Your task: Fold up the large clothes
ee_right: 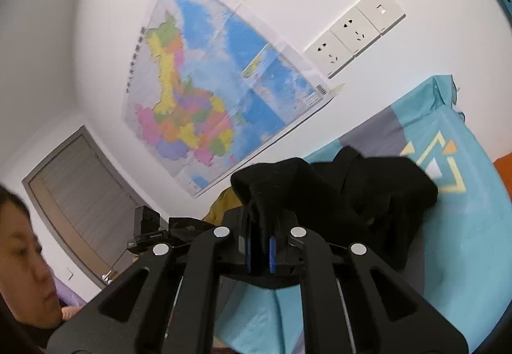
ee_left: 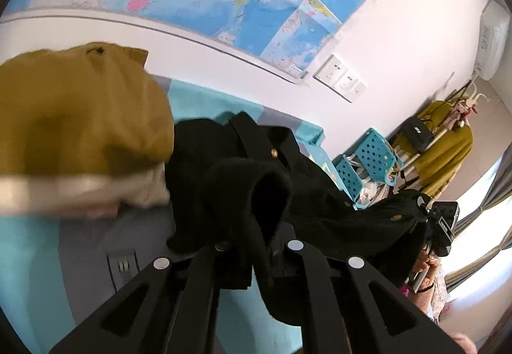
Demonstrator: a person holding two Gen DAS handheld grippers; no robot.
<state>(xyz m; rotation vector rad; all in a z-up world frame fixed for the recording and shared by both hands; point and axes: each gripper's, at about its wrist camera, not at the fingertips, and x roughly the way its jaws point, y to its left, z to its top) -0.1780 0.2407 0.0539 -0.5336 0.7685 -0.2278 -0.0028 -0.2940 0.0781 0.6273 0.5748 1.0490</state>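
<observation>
A black knit garment (ee_left: pixel 256 168) with small brass buttons hangs over the bed, held up at two places. My left gripper (ee_left: pixel 256 245) is shut on a thick fold of it, and cloth drapes down over the fingers. In the right wrist view the same black garment (ee_right: pixel 377 194) bunches ahead of my right gripper (ee_right: pixel 260 226), which is shut on an edge of it between blue pads (ee_right: pixel 272 250). From the left wrist view the right gripper (ee_left: pixel 443 222) shows at the far right, a hand beneath it, gripping the garment's other end.
A mustard-yellow garment (ee_left: pixel 80 117) over pale cloth lies on the bed at the left. The turquoise and grey bedsheet (ee_right: pixel 480 226) spreads below. A map (ee_right: pixel 204 91) and wall sockets (ee_right: pixel 352 34) are on the white wall. Turquoise perforated baskets (ee_left: pixel 368 162) and a clothes rack (ee_left: pixel 444 142) stand beyond the bed. A person's face (ee_right: pixel 22 258) is at lower left.
</observation>
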